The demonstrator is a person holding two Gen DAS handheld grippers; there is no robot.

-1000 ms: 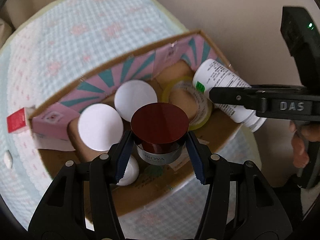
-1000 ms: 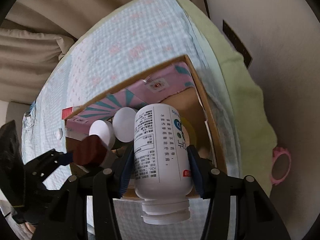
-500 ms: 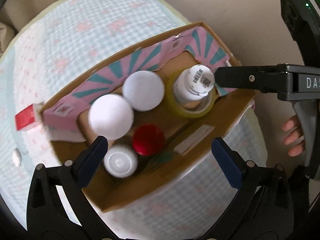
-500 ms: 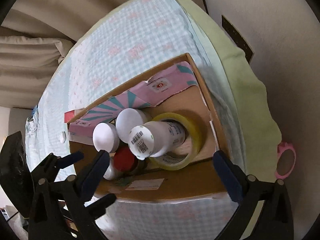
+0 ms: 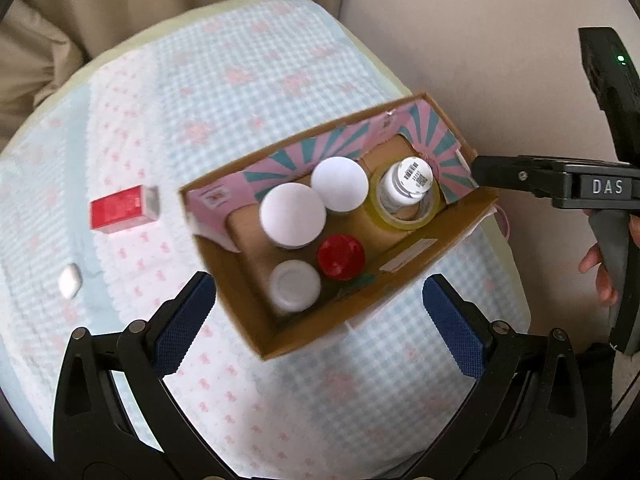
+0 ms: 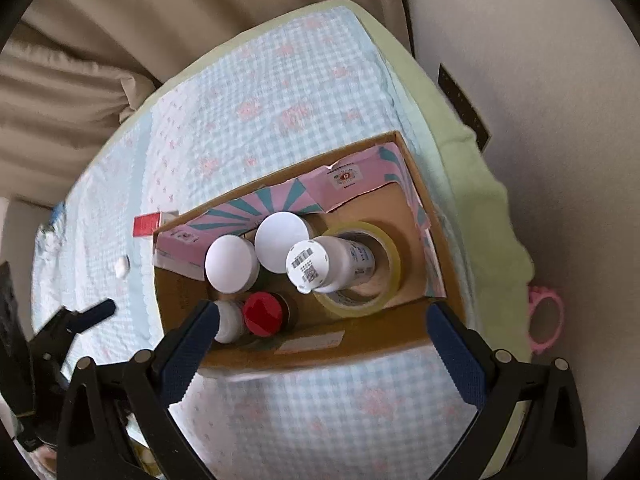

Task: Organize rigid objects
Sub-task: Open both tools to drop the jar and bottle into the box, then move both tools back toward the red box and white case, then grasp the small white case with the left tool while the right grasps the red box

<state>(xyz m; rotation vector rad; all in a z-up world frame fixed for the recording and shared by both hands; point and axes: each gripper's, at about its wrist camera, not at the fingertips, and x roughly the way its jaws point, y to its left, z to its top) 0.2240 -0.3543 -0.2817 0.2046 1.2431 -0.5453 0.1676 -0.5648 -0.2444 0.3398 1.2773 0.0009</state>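
In the cardboard box (image 5: 436,240), a white bottle (image 5: 408,186) stands inverted inside a yellow tape roll (image 5: 386,220).

The box (image 5: 420,264) was brown cardboard, matt, with a printed pink and teal paper flap (image 5: 304,156) inside. The tape roll (image 5: 404,216) looked glossy and translucent yellow. The bottle (image 6: 332,264) standing in it was smooth white plastic with a paper barcode label. 2 white lids (image 5: 292,216) were matt and smooth; the red cap (image 5: 341,258) was shiny plastic. The cloth (image 5: 248,76) was soft, textured checked fabric. The finger pads (image 6: 192,352) were blue knurled rubber on black matt plastic.
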